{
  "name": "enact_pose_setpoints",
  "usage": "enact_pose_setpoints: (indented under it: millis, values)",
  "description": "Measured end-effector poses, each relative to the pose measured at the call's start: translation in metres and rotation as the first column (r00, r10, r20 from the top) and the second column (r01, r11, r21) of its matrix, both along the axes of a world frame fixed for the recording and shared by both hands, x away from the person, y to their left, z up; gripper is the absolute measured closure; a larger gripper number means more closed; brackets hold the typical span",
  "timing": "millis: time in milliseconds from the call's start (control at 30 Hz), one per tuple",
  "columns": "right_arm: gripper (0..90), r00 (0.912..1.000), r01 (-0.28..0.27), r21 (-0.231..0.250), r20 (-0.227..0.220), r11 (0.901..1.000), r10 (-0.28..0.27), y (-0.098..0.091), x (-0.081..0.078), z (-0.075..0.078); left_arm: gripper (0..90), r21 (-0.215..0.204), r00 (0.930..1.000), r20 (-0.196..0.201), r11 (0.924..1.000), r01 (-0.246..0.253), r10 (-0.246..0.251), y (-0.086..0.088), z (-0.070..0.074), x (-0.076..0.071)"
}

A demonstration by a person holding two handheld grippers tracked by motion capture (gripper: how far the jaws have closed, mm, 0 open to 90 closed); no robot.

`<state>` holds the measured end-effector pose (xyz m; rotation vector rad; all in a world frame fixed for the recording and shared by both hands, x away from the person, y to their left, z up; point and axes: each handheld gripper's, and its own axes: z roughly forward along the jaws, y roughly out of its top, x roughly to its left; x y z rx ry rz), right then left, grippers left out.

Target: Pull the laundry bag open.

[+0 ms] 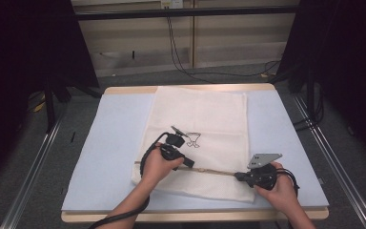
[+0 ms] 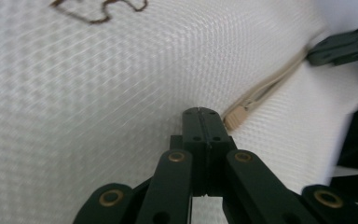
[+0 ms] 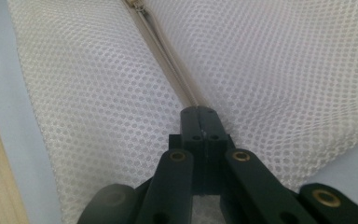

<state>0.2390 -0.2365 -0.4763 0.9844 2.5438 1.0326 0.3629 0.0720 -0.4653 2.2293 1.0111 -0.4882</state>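
A white mesh bag lies flat on a pale blue mat. A tan zipper runs across its near end. My left gripper is shut, and the zipper's tan pull end runs in at the right side of its tips. My right gripper is shut on the zipper's right end; in the right gripper view the zipper tape leads straight into the closed jaws and the mesh tents up around them. In the left gripper view the right gripper sits at the zipper's far end.
A small dark line drawing is printed on the bag near its middle. The mat rests on a wooden tabletop whose edge shows along the front. Metal rails flank the table, and cables lie on the floor behind it.
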Motion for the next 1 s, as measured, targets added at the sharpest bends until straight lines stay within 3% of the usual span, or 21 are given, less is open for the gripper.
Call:
enact_pose_setpoints:
  millis: [33, 67, 100, 133, 200, 233, 267, 367, 400, 467, 500, 567, 633, 700, 767, 1000]
  values:
    - [90.0, 1.0000, -0.007, 0.000, 0.003, 1.0000, 0.007, 0.000, 0.000, 0.000, 90.0, 0.010, 0.9999, 0.004, 0.9998, -0.016, 0.016, 0.008, 0.000, 0.002]
    - [90.0, 1.0000, -0.007, 0.006, 0.003, 1.0000, 0.007, 0.000, 0.001, 0.000, 90.0, 0.026, 0.9997, 0.008, 0.9994, 0.022, -0.023, 0.018, 0.000, 0.005]
    - [90.0, 0.9999, -0.011, -0.005, 0.004, 0.9999, 0.011, 0.000, 0.001, 0.000, 90.0, -0.028, 0.9997, -0.024, 0.9996, 0.004, -0.004, 0.022, -0.001, 0.004]
    - [90.0, 1.0000, -0.009, -0.016, 0.002, 0.9998, 0.009, 0.001, 0.001, 0.001, 90.0, -0.048, 0.9995, -0.029, 0.9988, -0.010, 0.008, 0.024, 0.000, 0.002]
    - [90.0, 1.0000, -0.010, -0.021, 0.001, 0.9997, 0.010, 0.001, 0.001, 0.002, 89.8, -0.091, 0.9995, -0.032, 0.9958, 0.000, -0.003, 0.020, 0.002, -0.001]
    - [90.0, 1.0000, -0.009, -0.019, -0.001, 0.9998, 0.009, 0.002, 0.001, 0.002, 83.1, -0.107, 0.9995, -0.032, 0.9942, -0.004, 0.001, 0.015, 0.002, -0.003]
    - [90.0, 1.0000, -0.009, -0.023, 0.001, 0.9997, 0.009, 0.002, 0.000, 0.002, 76.8, -0.110, 0.9996, -0.022, 0.9938, 0.015, -0.018, 0.010, 0.003, -0.005]
    - [90.0, 0.9999, -0.013, -0.031, 0.006, 0.9994, 0.014, 0.003, 0.000, 0.002, 68.2, -0.088, 0.9985, -0.042, 0.9957, 0.031, -0.034, -0.004, 0.001, -0.007]
    - [90.0, 0.9998, -0.019, -0.029, 0.007, 0.9994, 0.019, 0.003, 0.000, 0.002, 66.6, -0.087, 0.9973, -0.071, 0.9961, 0.008, -0.014, -0.007, -0.001, -0.007]
    - [90.0, 0.9999, -0.010, -0.030, 0.013, 0.9995, 0.010, 0.003, 0.000, 0.002, 66.3, -0.063, 0.9959, -0.084, 0.9977, 0.027, -0.032, -0.009, -0.004, -0.006]
    - [90.0, 0.9999, -0.010, -0.031, 0.009, 0.9995, 0.010, 0.002, 0.000, 0.002, 66.3, -0.071, 0.9944, -0.105, 0.9973, -0.021, 0.013, -0.012, -0.006, -0.008]
    - [90.0, 1.0000, -0.006, -0.026, 0.007, 0.9996, 0.006, 0.002, 0.000, 0.002, 65.9, -0.061, 0.9932, -0.115, 0.9980, 0.012, -0.019, -0.014, -0.010, -0.008]
    - [90.0, 0.9999, -0.008, -0.023, 0.006, 0.9997, 0.008, 0.002, 0.000, 0.002, 69.6, -0.060, 0.9937, -0.111, 0.9981, 0.008, -0.015, -0.018, -0.011, -0.008]
    - [90.0, 0.9999, -0.011, -0.028, 0.009, 0.9995, 0.012, 0.003, 0.000, 0.002, 69.9, -0.088, 0.9912, -0.132, 0.9960, -0.019, 0.007, -0.024, -0.013, -0.009]
    - [90.0, 0.9999, -0.009, -0.030, 0.009, 0.9995, 0.009, 0.003, 0.000, 0.002, 70.9, -0.093, 0.9897, -0.143, 0.9956, -0.010, -0.003, -0.029, -0.014, -0.009]
    - [90.0, 1.0000, -0.003, -0.007, -0.001, 1.0000, 0.003, 0.002, 0.000, 0.001, 79.5, -0.082, 0.9911, -0.131, 0.9966, 0.009, -0.020, -0.036, -0.015, -0.012]
